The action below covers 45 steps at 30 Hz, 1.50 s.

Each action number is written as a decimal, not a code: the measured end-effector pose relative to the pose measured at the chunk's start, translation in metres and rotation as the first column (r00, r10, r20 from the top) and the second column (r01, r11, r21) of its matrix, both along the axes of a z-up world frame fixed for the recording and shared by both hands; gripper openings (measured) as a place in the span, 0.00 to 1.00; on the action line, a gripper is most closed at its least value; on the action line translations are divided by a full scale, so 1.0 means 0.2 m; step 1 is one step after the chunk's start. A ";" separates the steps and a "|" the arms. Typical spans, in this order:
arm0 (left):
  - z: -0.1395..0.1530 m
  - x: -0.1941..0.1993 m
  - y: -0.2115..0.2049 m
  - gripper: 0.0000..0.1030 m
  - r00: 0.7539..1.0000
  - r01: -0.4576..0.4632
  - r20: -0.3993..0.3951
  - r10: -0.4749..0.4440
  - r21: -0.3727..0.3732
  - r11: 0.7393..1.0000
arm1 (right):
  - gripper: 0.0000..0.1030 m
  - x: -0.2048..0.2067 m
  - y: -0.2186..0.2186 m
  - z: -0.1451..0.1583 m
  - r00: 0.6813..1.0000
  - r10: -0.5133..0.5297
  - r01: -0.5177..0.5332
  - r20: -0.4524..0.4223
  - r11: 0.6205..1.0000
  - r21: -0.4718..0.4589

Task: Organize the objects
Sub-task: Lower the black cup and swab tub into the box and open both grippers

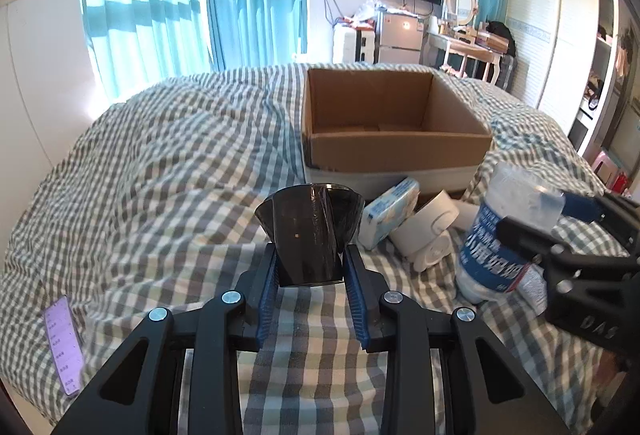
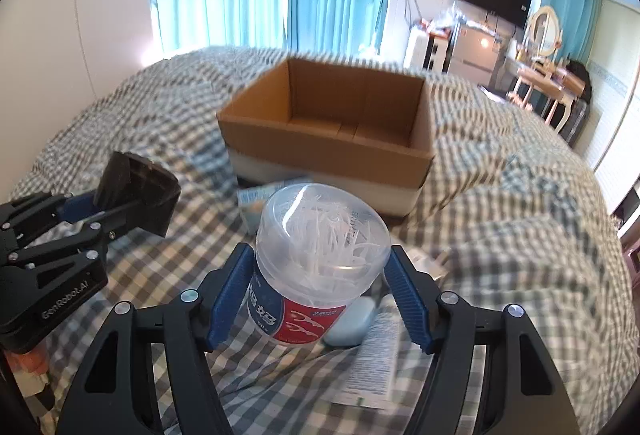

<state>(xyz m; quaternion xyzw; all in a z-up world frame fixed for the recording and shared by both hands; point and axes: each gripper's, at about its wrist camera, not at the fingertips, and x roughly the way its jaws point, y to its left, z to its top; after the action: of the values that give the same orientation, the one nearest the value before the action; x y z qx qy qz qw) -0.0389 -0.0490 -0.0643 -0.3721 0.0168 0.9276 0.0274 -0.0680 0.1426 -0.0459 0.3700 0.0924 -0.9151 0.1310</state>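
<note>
Holding a dark cup [image 1: 308, 235] clamped in my left hand-held gripper [image 1: 310, 275] and a floss-pick jar [image 2: 320, 259] gripped in my right hand-held gripper [image 2: 320, 295], both lifted above the bed [image 1: 160, 155] so they can go into the cardboard box [image 1: 396, 151] just ahead.

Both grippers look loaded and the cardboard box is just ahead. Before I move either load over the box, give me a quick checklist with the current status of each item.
1. Left gripper shut on the black cup: ok, pads press its lower sides.
2. Right gripper around the floss pick jar: pads sit at its sides; firm contact: cannot tell.
3. Cardboard box open on top: ok.
4. Room in the box: ok, the visible floor looks mostly bare.
5. Path to the box: ok for lifted loads; tissue pack and white tape roll lie in front of it.
6. Grippers apart from each other: ok.
</note>
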 end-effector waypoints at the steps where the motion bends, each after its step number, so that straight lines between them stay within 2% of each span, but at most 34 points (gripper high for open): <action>1: 0.02 0.00 0.00 0.31 1.000 0.003 -0.005 -0.003 -0.004 1.000 | 0.65 0.01 0.01 0.03 1.000 -0.001 0.001 -0.014 1.000 -0.002; 5: 0.14 -0.01 0.02 0.31 0.999 0.022 -0.035 -0.022 -0.013 1.000 | 0.65 0.00 0.06 0.17 0.998 -0.003 0.003 -0.068 1.000 0.007; 11: 0.27 -0.12 0.08 0.31 0.996 0.060 -0.065 -0.062 -0.029 0.998 | 0.64 -0.10 0.15 0.38 0.993 0.000 -0.004 -0.115 0.999 -0.032; 18: 0.40 -0.40 0.16 0.31 0.992 0.083 -0.093 -0.090 -0.075 0.994 | 0.64 -0.31 0.19 0.62 0.984 0.005 -0.012 -0.176 0.999 -0.040; 24: 0.45 -0.69 0.19 0.31 0.991 0.078 -0.100 -0.087 -0.086 0.993 | 0.64 -0.60 0.15 0.70 0.982 0.022 -0.028 -0.188 0.999 -0.031; 29: 0.39 -0.93 0.21 0.31 0.994 0.070 -0.078 -0.078 -0.098 0.993 | 0.64 -0.88 0.11 0.65 0.987 0.039 -0.042 -0.155 0.999 -0.012; 36: 0.14 -1.21 0.26 0.31 0.995 0.102 0.002 -0.103 -0.117 0.988 | 0.64 -1.24 0.02 0.39 0.997 0.057 -0.054 -0.060 0.997 0.050; 41: -0.01 -1.30 0.28 0.31 0.991 0.129 0.055 -0.123 -0.121 0.984 | 0.64 -1.33 0.01 0.24 0.997 0.070 -0.067 -0.032 0.993 0.097; 45: -0.08 -1.31 0.32 0.31 0.989 0.136 0.073 -0.125 -0.165 0.977 | 0.64 -1.39 0.01 0.17 0.996 0.093 -0.093 0.008 0.993 0.073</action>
<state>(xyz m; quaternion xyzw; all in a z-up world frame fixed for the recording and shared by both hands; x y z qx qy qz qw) -0.3009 0.0150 -0.0802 -0.3999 0.1190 0.9070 0.0570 -0.3453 0.1447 -0.0125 0.3718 0.1426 -0.9032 0.1601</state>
